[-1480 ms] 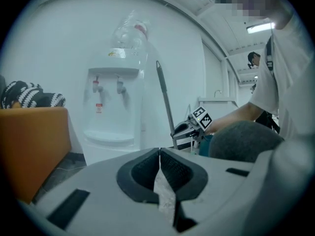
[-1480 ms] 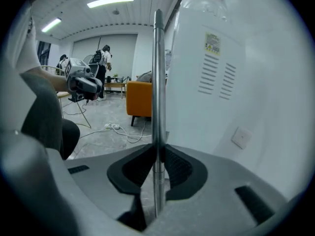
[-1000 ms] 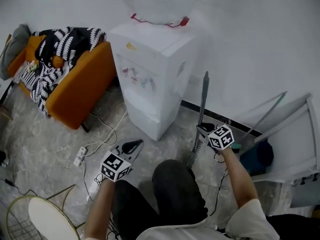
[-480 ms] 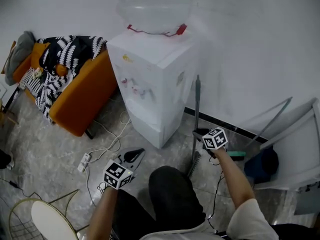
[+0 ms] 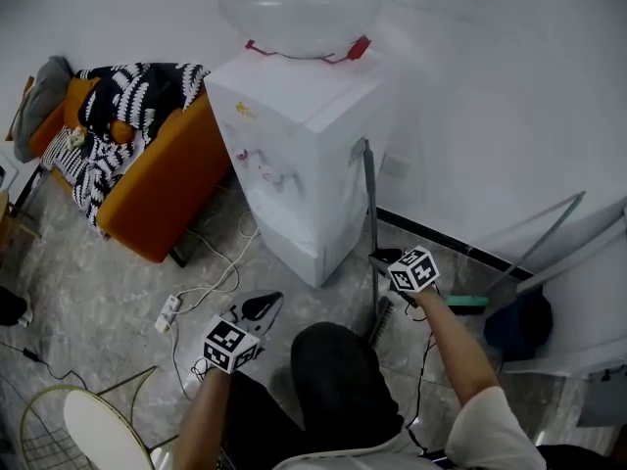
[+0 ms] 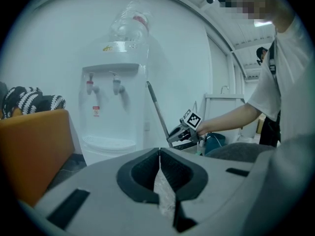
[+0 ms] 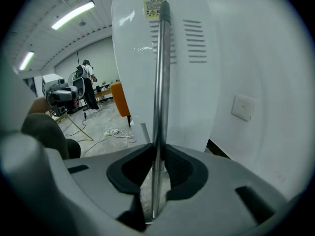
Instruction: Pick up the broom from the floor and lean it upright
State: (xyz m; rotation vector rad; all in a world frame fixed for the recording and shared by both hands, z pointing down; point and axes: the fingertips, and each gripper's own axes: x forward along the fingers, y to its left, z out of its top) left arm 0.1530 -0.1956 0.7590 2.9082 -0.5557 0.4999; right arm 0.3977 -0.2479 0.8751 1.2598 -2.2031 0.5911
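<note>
Broom [image 5: 369, 213] swung nearer upright vs a sec ago — handle tip by water dispenser [image 5: 294, 145], head on floor [image 5: 118, 292]. R gripper [image 5: 382, 260] grasps handle, jaws easing open; L gripper [image 5: 263, 307] clenched, empty — nearly leaned.

Grey metal-handled broom [image 5: 370, 213], near upright beside the white dispenser [image 5: 294, 164], head on floor [image 5: 98, 292]

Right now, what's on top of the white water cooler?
A big clear bottle stands on the cooler, with a red ring at its bottom. What lies under the bottle is covered.
</note>
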